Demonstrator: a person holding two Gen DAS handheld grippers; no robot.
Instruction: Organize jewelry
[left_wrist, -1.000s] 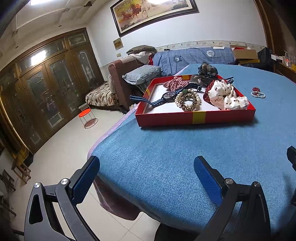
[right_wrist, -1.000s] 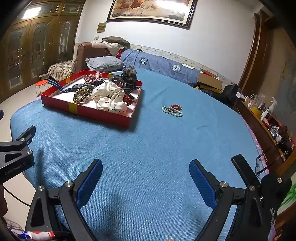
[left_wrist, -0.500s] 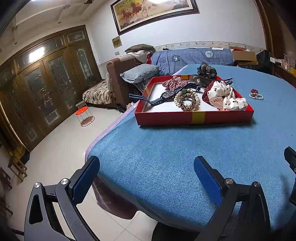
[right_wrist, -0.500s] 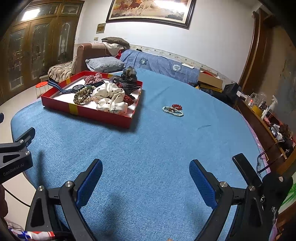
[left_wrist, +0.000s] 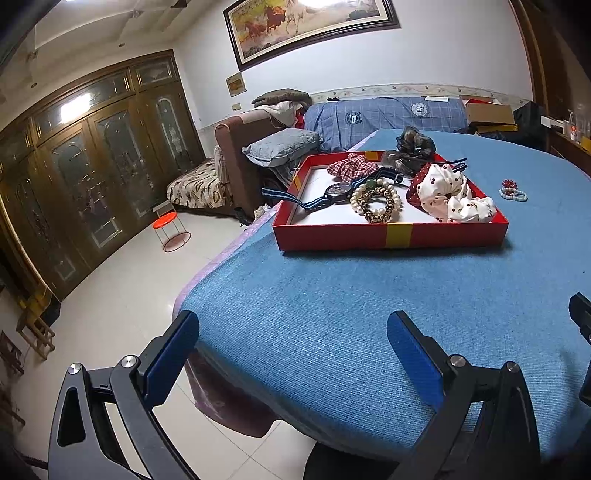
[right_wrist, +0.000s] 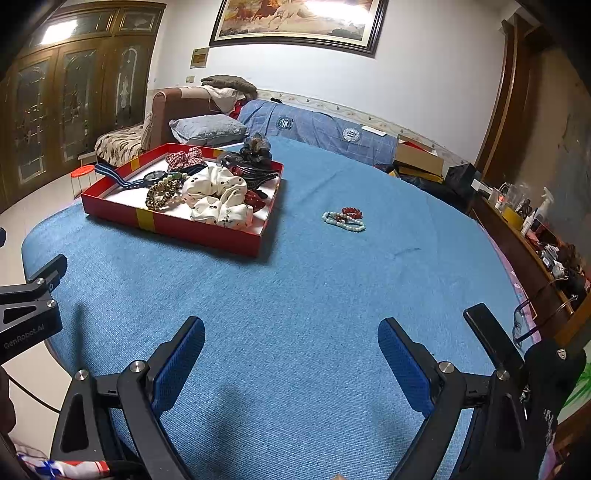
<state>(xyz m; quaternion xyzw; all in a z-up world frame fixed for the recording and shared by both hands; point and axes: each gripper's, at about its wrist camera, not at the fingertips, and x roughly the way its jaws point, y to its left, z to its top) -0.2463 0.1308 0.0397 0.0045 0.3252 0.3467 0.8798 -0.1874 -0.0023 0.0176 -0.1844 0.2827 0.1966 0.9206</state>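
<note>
Left gripper: jaws spread wide with nothing between them, hovering over the near left edge of the blue-covered table, well short of the tray.

Red tray: sits toward the far left part of the table, its long side facing the grippers; a yellow band crosses the front wall.

Tray, left part: a striped-strap watch lies with one strap end hanging over the left wall; a red checked scrunchie sits behind it.

Tray, middle: a pearl and leopard-print bracelet bundle rests near the front wall.

Tray, right part: a white dotted scrunchie is heaped over a red dotted one, with a dark gauzy scrunchie at the far wall.

Loose bracelets: one pale bead strand and one red bead strand lie touching on the bare cloth, to the right of the tray and apart from it.

Right gripper: fully parted and holding nothing, over the near edge of the table, well apart from the loose bracelets.

Progress: most pieces already appear gathered in the tray; the two bead strands look like the only items left out.

Likely next: the right gripper is the nearer one to fetch them.
</note>
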